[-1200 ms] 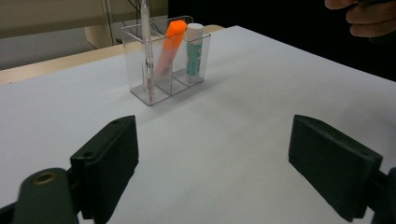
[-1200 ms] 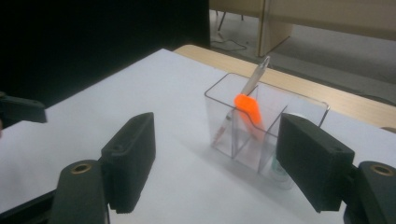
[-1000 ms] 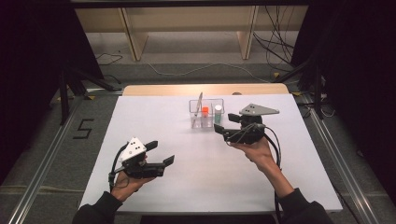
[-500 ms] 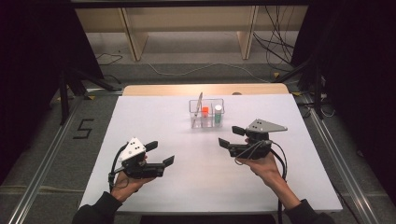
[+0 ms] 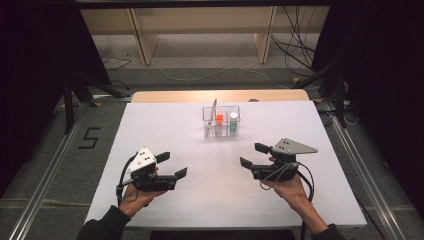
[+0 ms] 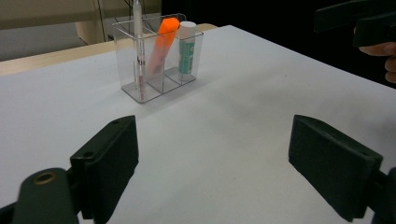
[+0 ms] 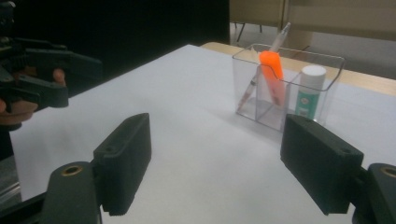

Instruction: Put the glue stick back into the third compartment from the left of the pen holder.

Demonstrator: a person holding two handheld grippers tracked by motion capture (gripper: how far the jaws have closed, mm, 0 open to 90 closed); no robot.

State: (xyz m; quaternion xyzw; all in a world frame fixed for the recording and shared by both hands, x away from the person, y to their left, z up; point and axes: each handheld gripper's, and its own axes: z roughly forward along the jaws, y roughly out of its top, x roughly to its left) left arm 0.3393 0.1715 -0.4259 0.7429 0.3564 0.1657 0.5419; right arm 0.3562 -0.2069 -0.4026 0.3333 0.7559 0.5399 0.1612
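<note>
My left gripper (image 5: 171, 165) and right gripper (image 5: 254, 155) both have jaws spread wide, nothing between them. Ahead of both, well beyond the jaw tips, the clear organizer (image 5: 221, 121) holds a pen (image 6: 137, 44), an orange marker (image 6: 160, 43) and a white-capped tube (image 6: 187, 46) on the white table (image 5: 210, 190).

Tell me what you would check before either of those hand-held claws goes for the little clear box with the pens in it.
1. Left gripper open and holding nothing: ok.
2. Right gripper open and holding nothing: ok.
3. Clear organizer upright on the white table: ok.
4. Contents in separate compartments: pen, orange marker, white-capped tube: ok.
5. Bare table between both grippers and the organizer: ok.
6. Whether the leaning pen is loose enough to lift out: cannot tell.
</note>
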